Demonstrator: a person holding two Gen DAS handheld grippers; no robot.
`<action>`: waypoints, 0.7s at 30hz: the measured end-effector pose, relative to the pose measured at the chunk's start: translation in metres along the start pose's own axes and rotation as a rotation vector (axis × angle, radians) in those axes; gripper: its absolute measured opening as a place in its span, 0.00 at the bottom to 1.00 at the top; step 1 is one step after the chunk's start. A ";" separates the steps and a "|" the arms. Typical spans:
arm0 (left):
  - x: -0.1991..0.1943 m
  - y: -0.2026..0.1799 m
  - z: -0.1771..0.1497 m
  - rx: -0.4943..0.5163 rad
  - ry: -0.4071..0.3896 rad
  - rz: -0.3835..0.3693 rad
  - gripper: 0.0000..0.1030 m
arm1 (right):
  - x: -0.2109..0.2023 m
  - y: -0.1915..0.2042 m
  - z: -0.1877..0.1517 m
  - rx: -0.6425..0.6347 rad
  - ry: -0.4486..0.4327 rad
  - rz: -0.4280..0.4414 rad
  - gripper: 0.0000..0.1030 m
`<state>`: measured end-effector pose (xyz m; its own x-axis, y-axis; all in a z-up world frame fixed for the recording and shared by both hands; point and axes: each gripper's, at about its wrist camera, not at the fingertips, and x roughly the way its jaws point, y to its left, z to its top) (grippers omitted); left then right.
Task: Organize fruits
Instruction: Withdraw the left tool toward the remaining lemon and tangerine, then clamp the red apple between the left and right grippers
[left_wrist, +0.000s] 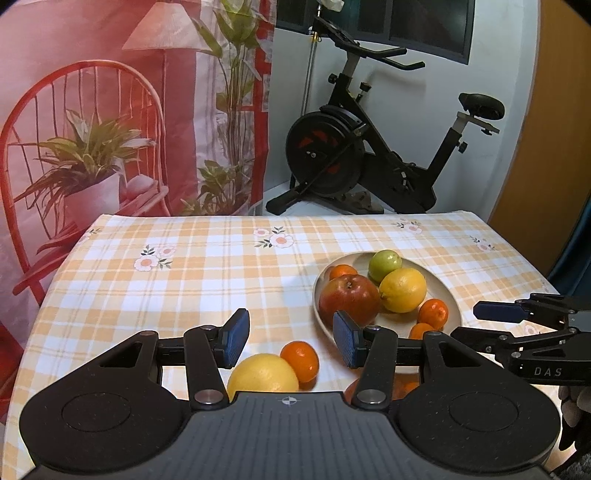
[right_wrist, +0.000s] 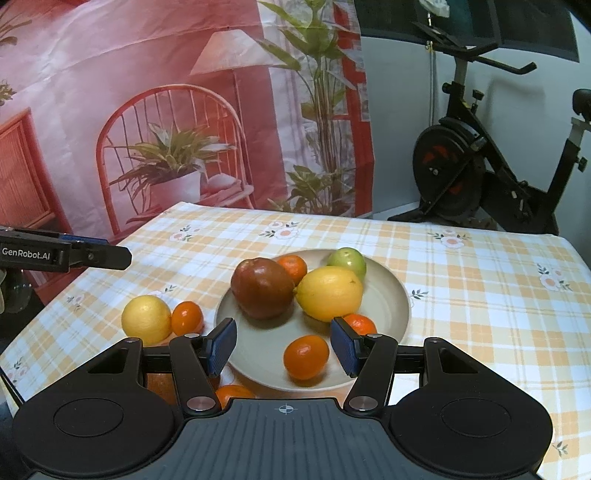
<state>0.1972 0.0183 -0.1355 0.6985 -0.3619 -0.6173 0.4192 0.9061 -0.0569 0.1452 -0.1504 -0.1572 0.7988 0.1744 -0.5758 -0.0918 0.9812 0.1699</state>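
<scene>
Now the left gripper (left_wrist: 291, 338) hangs part open and empty above a lemon (left_wrist: 263, 373) and mandarin (left_wrist: 300, 360) off the plate (left_wrist: 448, 295); the right gripper (right_wrist: 283, 345), likewise empty, frames a plated mandarin (right_wrist: 306, 356). Only its view shows another, possibly a mandarin (right_wrist: 232, 393), below.

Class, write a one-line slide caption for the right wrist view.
Open right gripper hovers over a plate of fruit; lemon and mandarin wait on the tablecloth.

- Left wrist view: taken low over the table's (left_wrist: 184, 266) near edge, angled down toward the far edge.
- Right wrist view: taken close above the plate (right_wrist: 391, 295), same facing.
- Plate, fruit, far edge shared.
</scene>
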 end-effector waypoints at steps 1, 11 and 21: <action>-0.002 0.001 -0.001 -0.001 -0.001 0.000 0.51 | 0.000 0.002 -0.001 -0.002 0.002 0.000 0.52; -0.006 0.016 -0.012 -0.009 0.010 0.010 0.51 | 0.003 0.014 -0.009 0.000 0.022 0.020 0.52; -0.005 0.025 -0.021 -0.037 0.034 0.007 0.51 | 0.008 0.027 -0.016 -0.017 0.047 0.056 0.52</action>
<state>0.1924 0.0475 -0.1502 0.6811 -0.3481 -0.6442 0.3918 0.9165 -0.0811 0.1394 -0.1214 -0.1702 0.7634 0.2321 -0.6028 -0.1460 0.9711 0.1891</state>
